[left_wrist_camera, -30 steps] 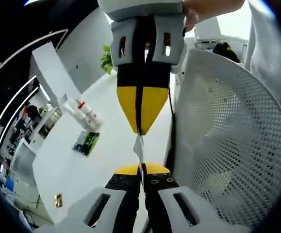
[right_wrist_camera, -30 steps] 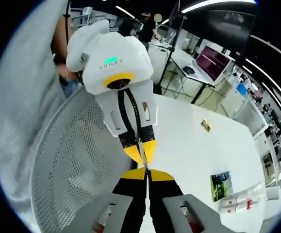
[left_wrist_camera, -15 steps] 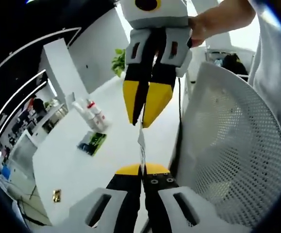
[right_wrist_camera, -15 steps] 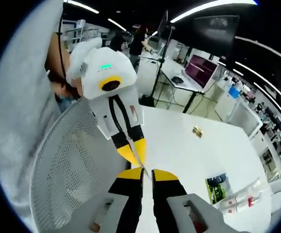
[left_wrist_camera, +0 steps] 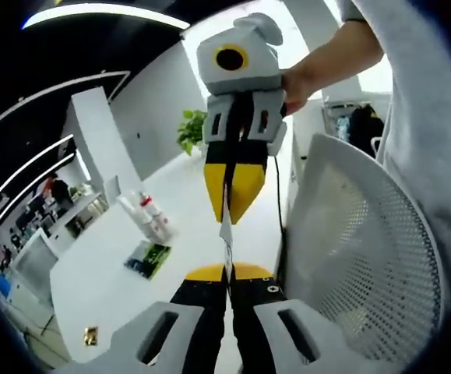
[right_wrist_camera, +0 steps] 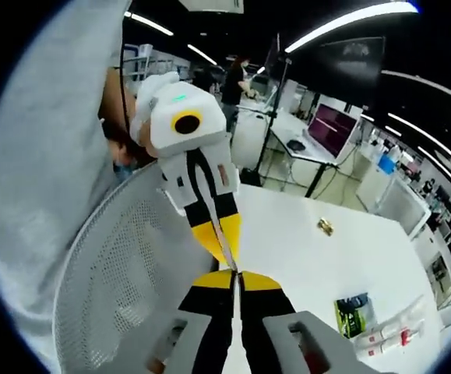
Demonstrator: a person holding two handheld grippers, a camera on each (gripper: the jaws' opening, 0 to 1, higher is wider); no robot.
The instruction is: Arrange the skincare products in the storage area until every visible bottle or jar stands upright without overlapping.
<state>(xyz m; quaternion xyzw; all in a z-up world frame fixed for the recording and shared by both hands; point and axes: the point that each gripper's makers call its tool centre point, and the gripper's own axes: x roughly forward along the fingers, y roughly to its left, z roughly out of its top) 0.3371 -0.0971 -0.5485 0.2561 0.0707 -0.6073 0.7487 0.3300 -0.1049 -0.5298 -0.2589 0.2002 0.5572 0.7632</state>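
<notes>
Left gripper (left_wrist_camera: 227,269) and right gripper (right_wrist_camera: 237,274) face each other tip to tip above the white desk (left_wrist_camera: 116,257). Both are clenched on one thin white strip (left_wrist_camera: 226,232), which spans from one pair of yellow tips to the other. What the strip is cannot be made out; it is seen edge-on and most of it lies inside the jaws.

In the left gripper view the right gripper hangs from the top, with a hand (left_wrist_camera: 297,82) around its body. In the right gripper view the left gripper comes in from the upper left; the hand holding it is mostly hidden behind its white housing.

A white perforated mesh chair back (right_wrist_camera: 124,273) stands beside the grippers and hides the near desk edge. A grey sleeve (right_wrist_camera: 46,156) covers the left side of the right gripper view.

The skincare tubes (left_wrist_camera: 149,218), white with red caps, lie in a cluster toward the far edge of the desk, well apart from both grippers; they are too small to count. Just beside them lies a flat green and black packet (left_wrist_camera: 149,257). A small gold item (right_wrist_camera: 325,227) sits apart near another desk edge, too small to identify. A potted plant (left_wrist_camera: 192,129) stands beyond the desk.
</notes>
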